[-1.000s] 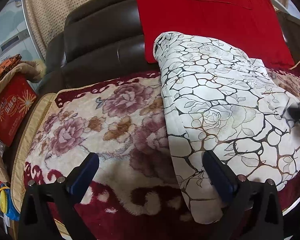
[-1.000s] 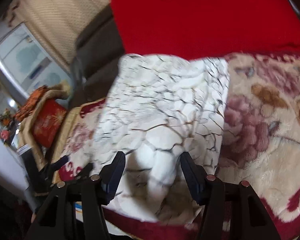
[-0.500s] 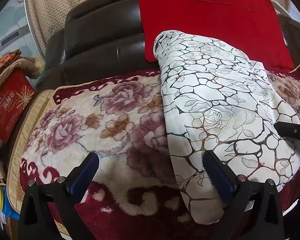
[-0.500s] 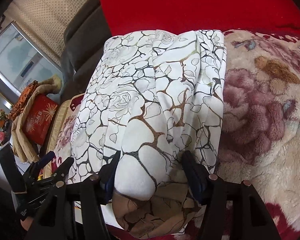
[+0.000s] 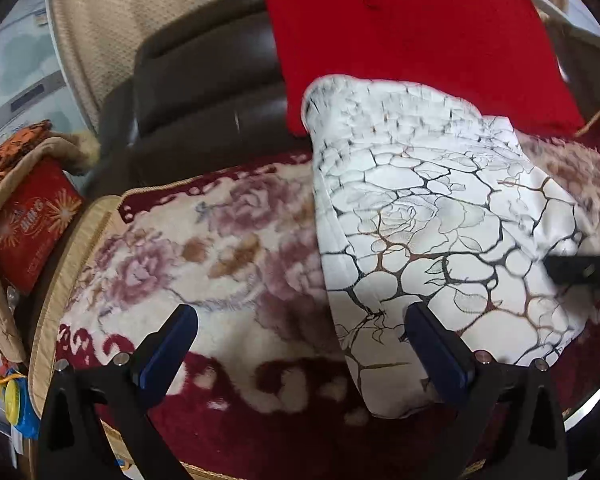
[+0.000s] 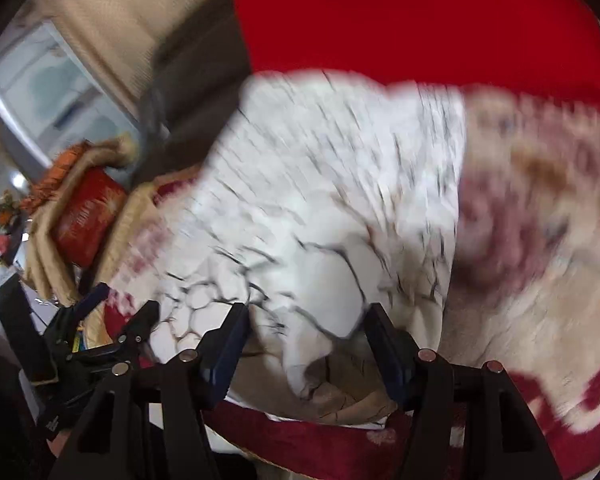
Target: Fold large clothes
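While your left gripper (image 5: 296,340) hangs wide apart over the floral blanket (image 5: 204,240), gripping nothing, the white crackle-print garment (image 5: 428,240) lies already narrowed into a long band on the sofa seat. Your right gripper (image 6: 304,332) has its jaws spread with the garment's near end bunched between them; the view is blurred, and I cannot tell whether the pads actually touch cloth. Judging by the layers, the lengthwise folds look done: the band sits several thicknesses deep, with a tan underside showing at the near end. What seems left is doubling it end to end and squaring it up. Its long axis runs from the sofa's front edge toward the backrest, far end touching the red cushion (image 5: 412,40), near end at the seat's front edge, by your grippers. You've got a tidy strip there.
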The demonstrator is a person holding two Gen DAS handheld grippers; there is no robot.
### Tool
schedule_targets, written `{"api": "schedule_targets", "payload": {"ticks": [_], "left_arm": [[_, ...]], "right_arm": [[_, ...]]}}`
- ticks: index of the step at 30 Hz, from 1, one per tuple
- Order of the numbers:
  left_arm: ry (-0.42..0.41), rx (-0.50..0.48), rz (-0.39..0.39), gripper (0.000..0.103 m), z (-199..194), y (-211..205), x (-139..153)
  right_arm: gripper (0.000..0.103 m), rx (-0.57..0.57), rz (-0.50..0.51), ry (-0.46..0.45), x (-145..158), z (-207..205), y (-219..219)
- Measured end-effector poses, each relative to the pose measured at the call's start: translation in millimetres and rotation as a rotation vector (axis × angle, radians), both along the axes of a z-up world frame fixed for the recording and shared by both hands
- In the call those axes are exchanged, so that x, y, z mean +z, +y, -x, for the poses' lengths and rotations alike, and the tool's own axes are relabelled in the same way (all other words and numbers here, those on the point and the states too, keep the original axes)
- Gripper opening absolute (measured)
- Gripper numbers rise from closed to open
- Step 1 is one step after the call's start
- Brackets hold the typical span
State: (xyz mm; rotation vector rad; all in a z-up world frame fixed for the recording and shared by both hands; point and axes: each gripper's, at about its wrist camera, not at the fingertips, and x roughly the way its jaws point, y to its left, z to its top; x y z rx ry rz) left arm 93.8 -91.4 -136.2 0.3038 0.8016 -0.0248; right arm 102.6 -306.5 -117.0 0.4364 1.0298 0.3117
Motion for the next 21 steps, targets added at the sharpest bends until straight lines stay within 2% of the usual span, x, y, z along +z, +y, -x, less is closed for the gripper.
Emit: {"api": "schedule_targets", "payload": {"ticks": [1,2,6,10,14,16,21], "left_arm": [[-0.006,-0.001,-0.003,0.103,0.4,-0.3,0.9],[-0.01,0.001,-0.005,0.103,0.7,0.2,1.7],[-0.011,0.012,0.012,0.103,0.5,2.2,5.6],[-0.019,0.02,0.012,0.103,8.3,-1.0,14.2],[-0.033,0.033,-0.01,0.103,17.8,-5.5,21.5],[-0.052,0.036,-0.017,0.103,25.0,-7.9,30.0],[-0.085,0.033,0.005,0.103,39.3,-10.3,56.7]], "right_arm": [[0.064,0.0,-0.013,0.035,-12.4,-2.3,-0.1],[0.065,-0.004,-0.017,0.02,-14.6,-1.0,-0.3],[0.065,0.008,0.025,0.01,-0.7,2.8,4.1],[0.065,-0.006,0.001,0.011,9.8,12.6,-0.3],[0.065,-0.013,0.015,-0.031,29.1,22.6,-3.9],[0.069,-0.023,0.028,-0.055,40.5,27.9,-5.9],[0.071,-0.03,0.056,-0.127,72.0,41.3,-7.4]]}}
